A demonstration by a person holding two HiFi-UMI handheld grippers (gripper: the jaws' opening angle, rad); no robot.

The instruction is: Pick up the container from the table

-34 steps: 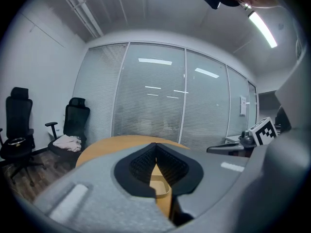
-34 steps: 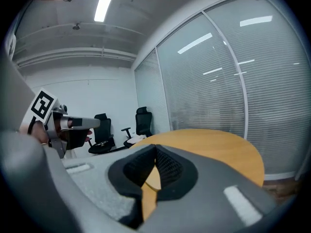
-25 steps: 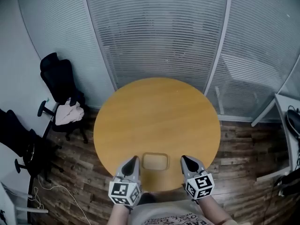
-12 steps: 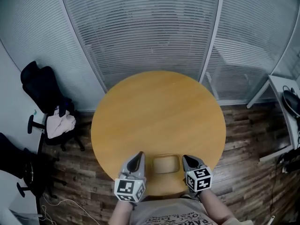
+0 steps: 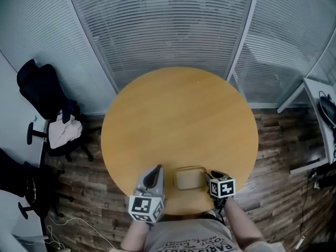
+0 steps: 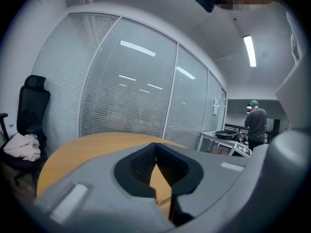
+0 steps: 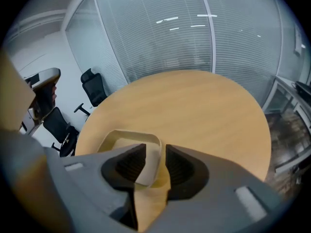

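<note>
Container (image 5: pixel 190 178) sits on the table (image 5: pixel 178 109); the right claw (image 7: pixel 155 161) has dropped over its right wall, jaws just been opening. It's released, pads seemingly not pressing yet, so the grasp looks set up. Left claw (image 6: pixel 155 152) clenched, empty, container just to its right; no readable writing on it.

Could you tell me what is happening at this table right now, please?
A person is at a round wooden table with a gripper in each hand. The right gripper is angled down over a shallow beige container near the table's near edge. Its jaws have just been opening and now straddle the container's right-hand wall without visibly pressing on it. The left gripper is shut and empty, just left of the container. The container sits on the table, not yet lifted.
</note>
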